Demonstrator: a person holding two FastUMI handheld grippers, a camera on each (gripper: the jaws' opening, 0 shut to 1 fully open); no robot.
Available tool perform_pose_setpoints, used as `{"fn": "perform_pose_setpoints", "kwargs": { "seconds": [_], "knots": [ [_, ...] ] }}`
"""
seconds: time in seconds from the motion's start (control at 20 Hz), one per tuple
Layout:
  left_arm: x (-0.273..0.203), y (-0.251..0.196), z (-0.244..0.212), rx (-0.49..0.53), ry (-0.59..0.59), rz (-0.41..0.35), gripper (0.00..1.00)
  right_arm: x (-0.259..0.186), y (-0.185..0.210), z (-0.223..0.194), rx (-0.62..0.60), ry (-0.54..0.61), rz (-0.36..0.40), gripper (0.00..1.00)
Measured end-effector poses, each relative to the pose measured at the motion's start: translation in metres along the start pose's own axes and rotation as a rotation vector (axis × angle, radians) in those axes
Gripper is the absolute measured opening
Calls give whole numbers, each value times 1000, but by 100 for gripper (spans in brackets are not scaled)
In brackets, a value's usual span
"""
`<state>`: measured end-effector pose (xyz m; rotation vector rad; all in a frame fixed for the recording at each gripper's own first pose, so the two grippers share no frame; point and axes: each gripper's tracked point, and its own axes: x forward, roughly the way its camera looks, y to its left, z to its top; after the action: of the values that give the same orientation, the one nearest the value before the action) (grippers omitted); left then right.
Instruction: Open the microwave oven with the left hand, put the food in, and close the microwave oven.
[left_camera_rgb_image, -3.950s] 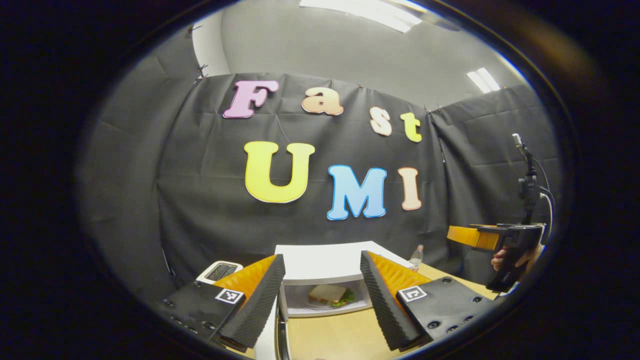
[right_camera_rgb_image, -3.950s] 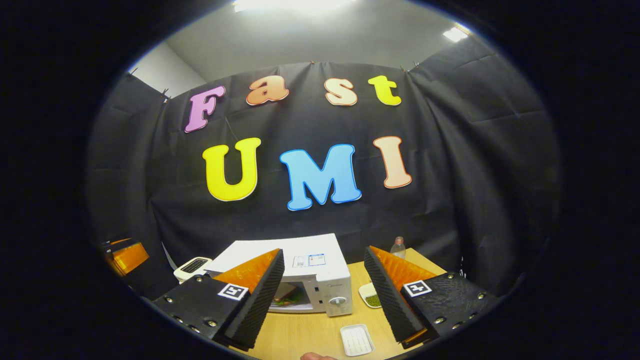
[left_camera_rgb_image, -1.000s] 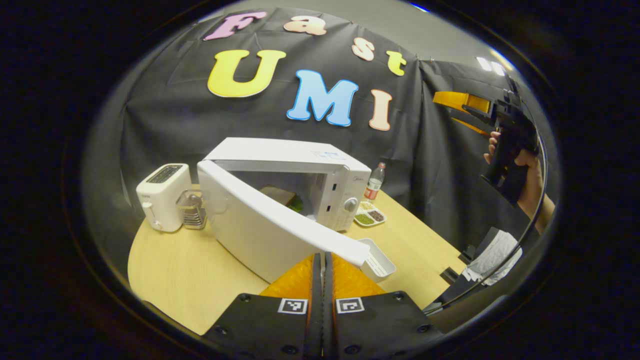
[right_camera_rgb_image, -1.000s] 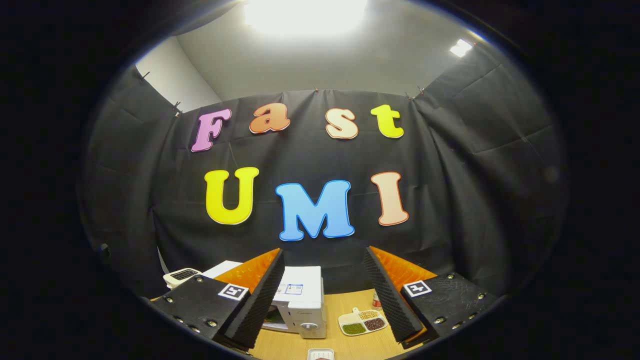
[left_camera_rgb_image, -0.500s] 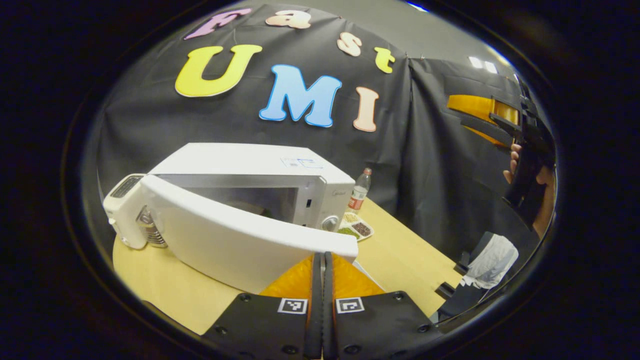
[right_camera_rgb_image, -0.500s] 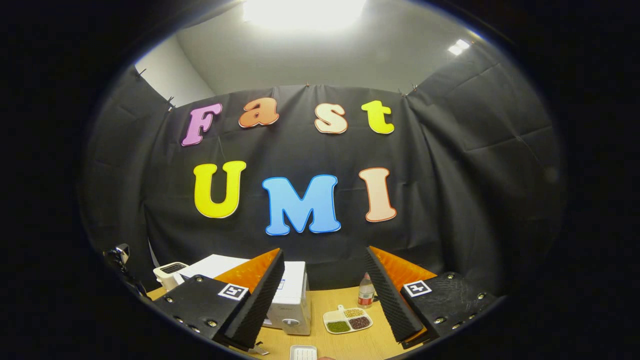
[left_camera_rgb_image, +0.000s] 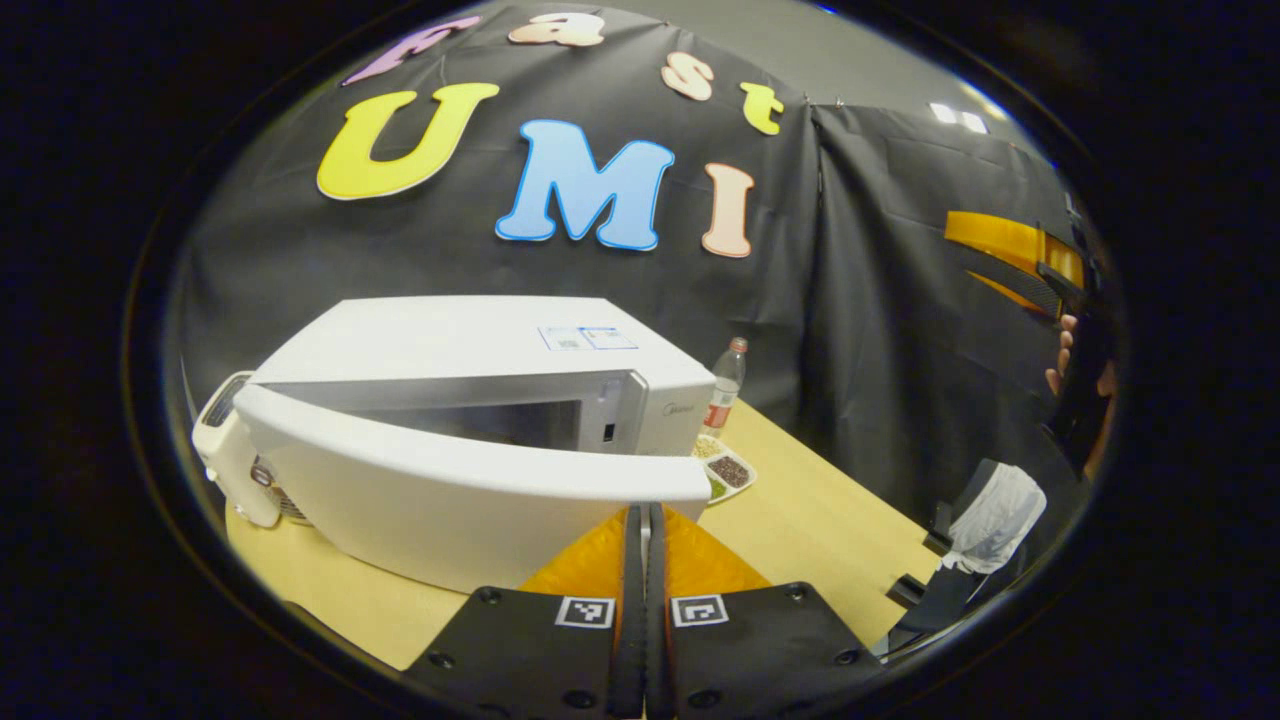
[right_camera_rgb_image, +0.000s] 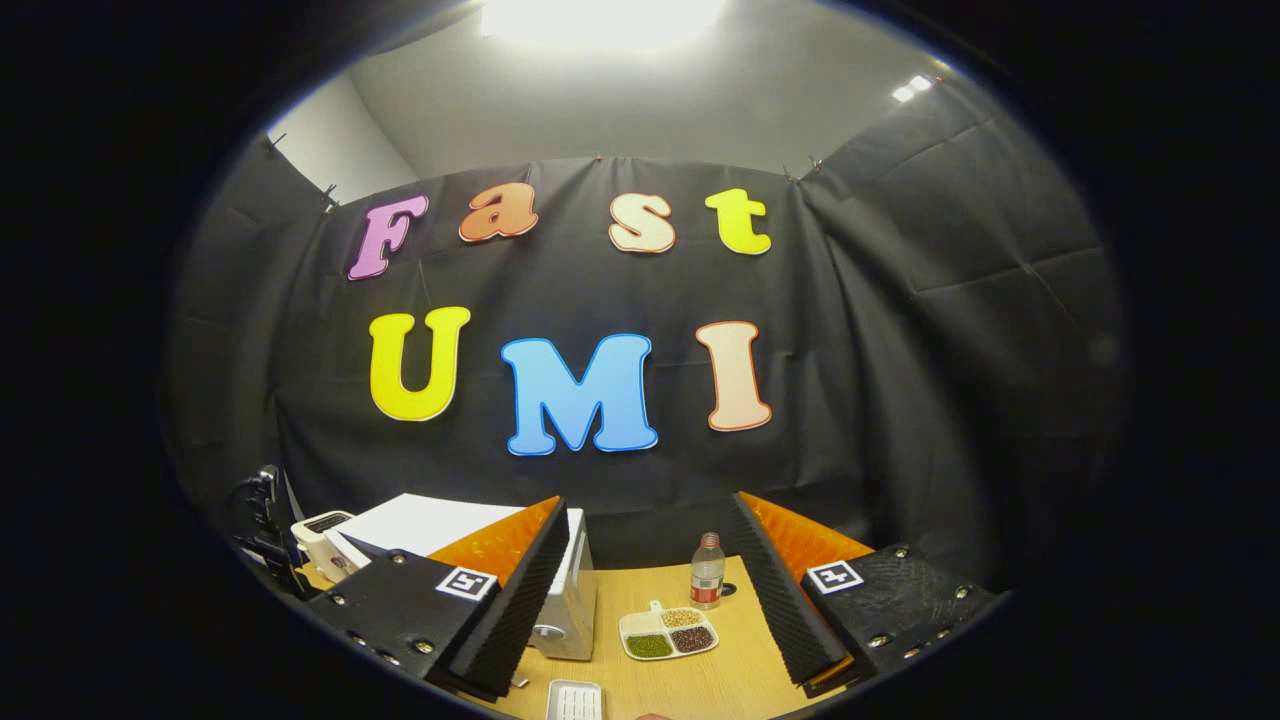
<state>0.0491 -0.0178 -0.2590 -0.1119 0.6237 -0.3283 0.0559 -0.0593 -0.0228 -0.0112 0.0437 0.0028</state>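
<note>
Against the free edge of the microwave door (left_camera_rgb_image: 480, 480), the closed left gripper (left_camera_rgb_image: 645, 520) should push evenly until latched; right gripper (right_camera_rgb_image: 650, 580) hangs open, clear.

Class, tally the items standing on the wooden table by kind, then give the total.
Microwave oven: 1
Toaster: 1
Bottle: 1
Divided dish of beans: 1
White tray: 1
Total: 5

a blown-out ceiling light (right_camera_rgb_image: 600, 15) glares overhead, the booth is dim, and edges bend with fisheye distortion.
</note>
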Motion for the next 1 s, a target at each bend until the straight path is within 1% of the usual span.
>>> {"fn": "perform_pose_setpoints", "kwargs": {
  "seconds": [0.1,0.15,0.25,0.4,0.5,0.55,0.6,0.75,0.8,0.85,0.95,1.0],
  "knots": [
    [8,2,5,-20,-6,9,9,1,-5,-4,7,5,-10,97],
    [13,2,8,-27,-8,11,7,2,-6,-7,19,11,-9,97],
    [22,4,12,-42,-8,17,7,4,-7,-10,33,20,-4,97],
    [38,8,20,-69,-14,28,7,5,-11,-11,8,15,-3,97],
    [51,5,26,-104,-22,13,7,7,-12,-12,-5,11,-2,97],
    [55,7,29,-119,-30,15,9,8,-13,-15,-5,13,-3,97],
    [61,10,32,-138,-33,21,7,8,-14,-17,0,19,-6,97],
    [75,20,39,-191,-38,43,7,8,-18,-18,24,24,-29,97],
    [81,19,35,-204,-13,34,8,9,-20,-18,36,21,-37,97],
    [78,17,30,-200,5,41,7,8,-21,-19,45,22,-43,97],
    [79,18,33,-128,-5,53,7,9,-22,-24,57,35,-51,97],
    [79,19,35,-122,-11,60,7,9,-21,-27,61,43,-48,97]
  ]
}}
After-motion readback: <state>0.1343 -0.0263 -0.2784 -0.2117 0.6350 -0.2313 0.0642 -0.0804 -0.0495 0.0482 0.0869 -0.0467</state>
